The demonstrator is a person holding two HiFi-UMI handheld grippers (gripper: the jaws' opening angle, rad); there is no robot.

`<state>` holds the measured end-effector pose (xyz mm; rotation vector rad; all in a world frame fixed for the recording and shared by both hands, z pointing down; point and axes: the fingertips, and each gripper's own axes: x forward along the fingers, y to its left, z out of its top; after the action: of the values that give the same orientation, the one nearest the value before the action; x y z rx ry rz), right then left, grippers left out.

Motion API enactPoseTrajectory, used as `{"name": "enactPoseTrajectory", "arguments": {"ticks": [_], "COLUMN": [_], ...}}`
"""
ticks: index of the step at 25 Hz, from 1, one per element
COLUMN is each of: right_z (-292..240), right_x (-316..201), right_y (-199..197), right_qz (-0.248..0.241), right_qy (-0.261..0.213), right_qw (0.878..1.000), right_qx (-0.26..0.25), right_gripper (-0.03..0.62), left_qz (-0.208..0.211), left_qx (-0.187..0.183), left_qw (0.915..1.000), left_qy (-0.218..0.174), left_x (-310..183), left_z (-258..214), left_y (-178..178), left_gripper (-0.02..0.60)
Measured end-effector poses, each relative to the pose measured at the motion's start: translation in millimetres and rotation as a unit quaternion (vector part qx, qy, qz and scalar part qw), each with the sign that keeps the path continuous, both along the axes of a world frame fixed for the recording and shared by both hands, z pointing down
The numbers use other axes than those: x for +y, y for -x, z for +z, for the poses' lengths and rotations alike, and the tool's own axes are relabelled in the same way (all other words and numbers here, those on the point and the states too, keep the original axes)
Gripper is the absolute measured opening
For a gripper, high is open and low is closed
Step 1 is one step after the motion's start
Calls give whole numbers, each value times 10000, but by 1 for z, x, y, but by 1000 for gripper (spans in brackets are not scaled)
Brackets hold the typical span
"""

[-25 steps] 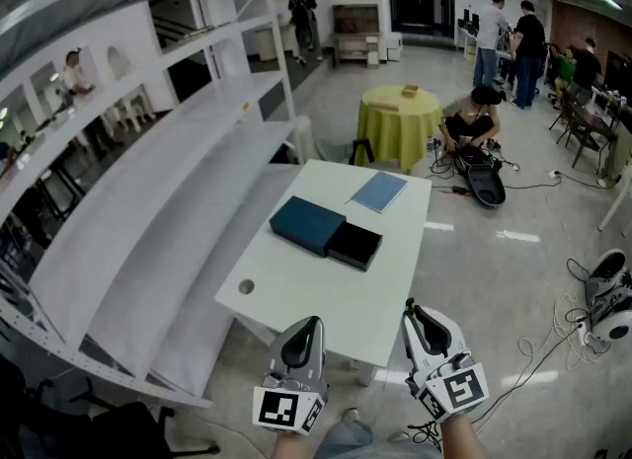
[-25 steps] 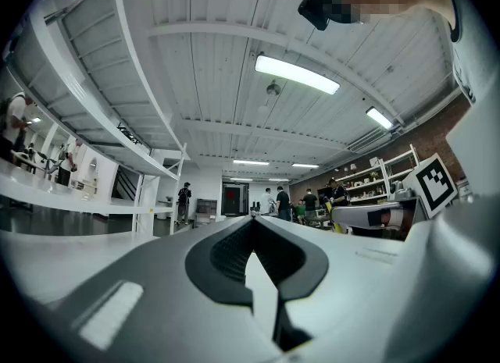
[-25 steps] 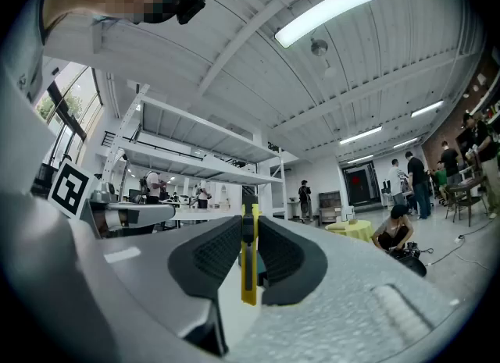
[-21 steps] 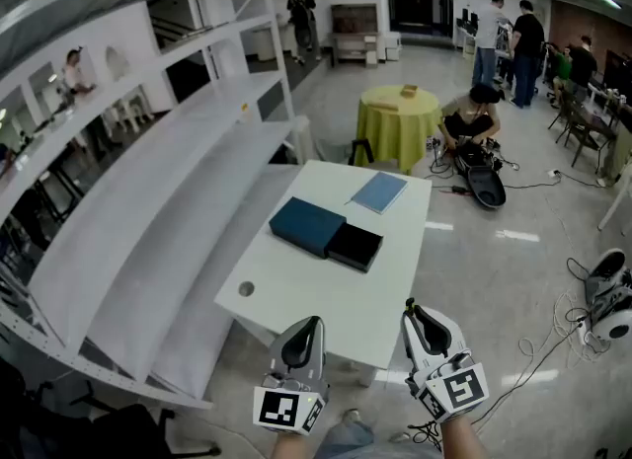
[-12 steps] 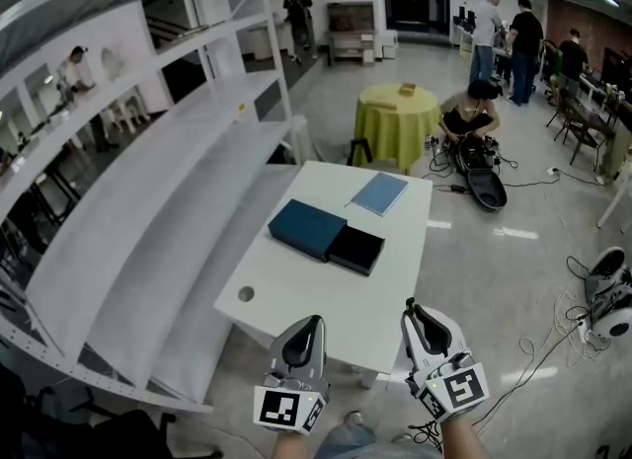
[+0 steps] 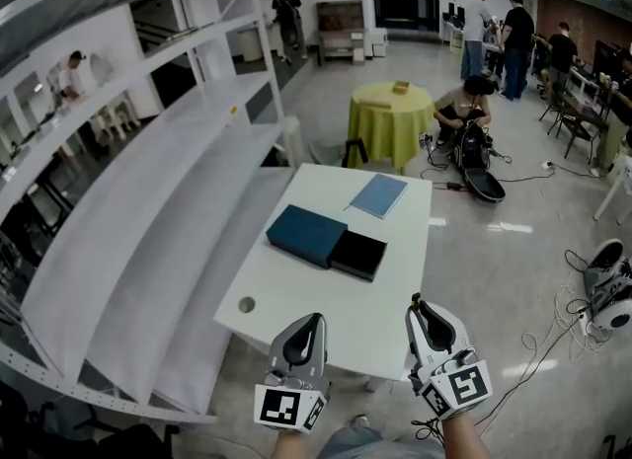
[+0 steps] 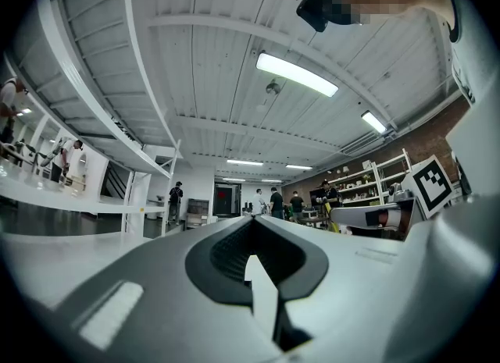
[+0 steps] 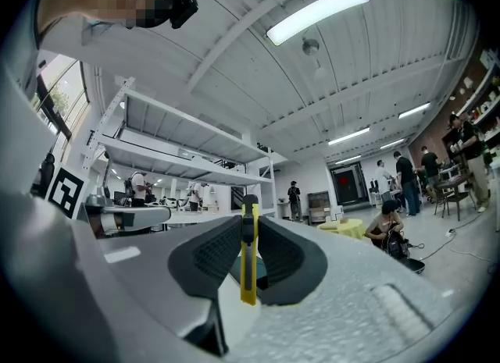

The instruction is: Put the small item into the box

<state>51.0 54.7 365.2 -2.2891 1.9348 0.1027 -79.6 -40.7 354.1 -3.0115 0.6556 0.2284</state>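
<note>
Right gripper: jaws closed on a yellow utility knife. The knife stands upright between the dark pads, with its black-tipped end above the jaw tips and its lower end in the gap below them.

Left gripper: jaws together at the tips, nothing between them.

Position, taking the white table as landmark: both grippers are held off the table's near edge, not over its top, with jaws pointing towards it. The left one is at the near-left part of that edge, the right one off the near-right corner. They are apart from each other and touch neither the table nor anything on it.

On the table:
- Dark blue box lies at mid-table.
- Black box lies touching its right side. Whether this one is open cannot be told.
- Flat pale blue sheet lies near the far right corner, apart from both boxes.
- Round hole sits in the top near the left corner.

Around the table:
- White shelving runs along its left side.
- A round table with yellow cloth stands beyond the far edge.
- A crouching person is to the right of that.
</note>
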Motion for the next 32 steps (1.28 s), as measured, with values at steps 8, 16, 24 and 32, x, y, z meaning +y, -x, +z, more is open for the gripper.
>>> {"name": "enactPoseTrajectory", "arguments": {"ticks": [8,16,24,32], "right_z": [10,11,7,3], "right_x": [-6,-23,-53,-77], "right_y": [2,-14,-40,-71], "right_qz": [122,84,-145,-371], "right_qy": [75,81,93,139], "right_qw": [9999,9999,9998,9992], "right_qx": [-69,-81,-51,-11], "right_gripper": [67,67,67,67], "left_qz": [152,136,-37,-219], "left_qx": [20,7,41,69], "left_qw": [9999,9998,10000,9997], "left_qy": [23,108,59,108], "left_x": [-12,-28,-50,-67], "left_z": [4,10,4,2], "left_y": [-6,-20,-46,-73], "left_gripper": [15,15,15,15]}}
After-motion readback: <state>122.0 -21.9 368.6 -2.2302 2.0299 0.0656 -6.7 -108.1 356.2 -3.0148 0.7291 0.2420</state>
